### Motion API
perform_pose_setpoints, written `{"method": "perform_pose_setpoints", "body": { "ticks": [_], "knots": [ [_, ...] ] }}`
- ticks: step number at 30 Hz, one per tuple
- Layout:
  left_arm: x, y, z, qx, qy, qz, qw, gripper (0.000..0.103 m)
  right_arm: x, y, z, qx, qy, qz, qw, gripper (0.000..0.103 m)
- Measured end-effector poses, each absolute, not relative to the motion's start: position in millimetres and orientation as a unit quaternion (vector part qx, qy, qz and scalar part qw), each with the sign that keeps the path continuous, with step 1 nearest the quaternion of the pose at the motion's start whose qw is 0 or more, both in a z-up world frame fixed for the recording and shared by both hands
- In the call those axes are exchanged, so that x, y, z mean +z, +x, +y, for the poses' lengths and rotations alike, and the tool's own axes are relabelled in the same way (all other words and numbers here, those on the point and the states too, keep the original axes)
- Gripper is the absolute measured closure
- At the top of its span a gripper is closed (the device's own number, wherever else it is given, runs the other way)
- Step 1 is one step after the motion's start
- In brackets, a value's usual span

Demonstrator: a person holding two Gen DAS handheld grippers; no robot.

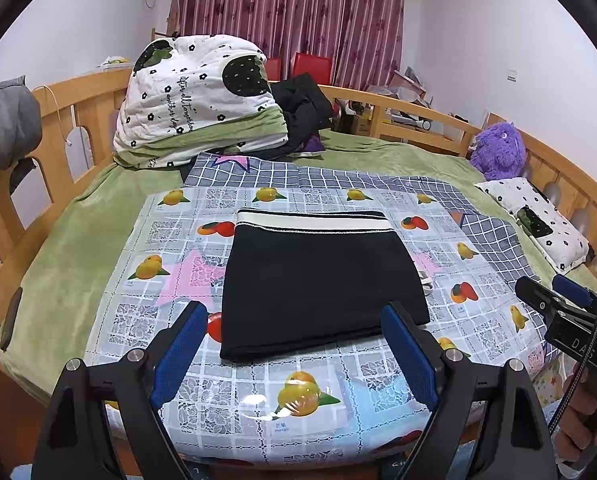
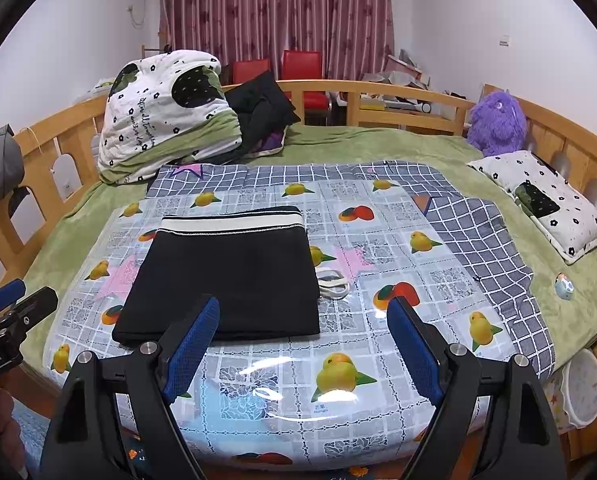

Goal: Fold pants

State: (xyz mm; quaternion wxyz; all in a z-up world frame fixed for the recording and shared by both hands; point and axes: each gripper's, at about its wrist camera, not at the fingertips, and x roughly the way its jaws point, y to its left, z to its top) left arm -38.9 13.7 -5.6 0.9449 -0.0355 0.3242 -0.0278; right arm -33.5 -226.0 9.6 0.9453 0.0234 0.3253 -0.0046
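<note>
The black pants (image 1: 318, 280) lie folded into a flat rectangle on the fruit-print plastic sheet (image 1: 298, 400), white-striped waistband at the far edge. They also show in the right wrist view (image 2: 226, 280), left of centre. My left gripper (image 1: 294, 352) is open and empty, held just short of the pants' near edge. My right gripper (image 2: 302, 344) is open and empty, to the right of the pants' near corner. A white drawstring (image 2: 334, 284) sticks out at the pants' right side.
A folded quilt (image 1: 194, 100) and dark clothes (image 1: 302, 108) sit at the far end of the bed. A purple plush toy (image 1: 498, 150) and a pillow (image 1: 538, 220) lie at the right. A wooden rail (image 1: 58, 120) surrounds the bed. A white basin (image 2: 582, 392) stands beside the bed.
</note>
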Motion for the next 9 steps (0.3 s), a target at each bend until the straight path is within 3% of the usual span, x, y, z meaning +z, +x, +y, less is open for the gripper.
{"method": "perform_pose_setpoints", "body": {
  "ticks": [9],
  "knots": [
    [-6.2,-39.6,13.2,-0.036,-0.038,0.328,0.943,0.015,8.6,-33.8,-225.8,-0.007,0.022,0.326,0.945,0.018]
  ]
}}
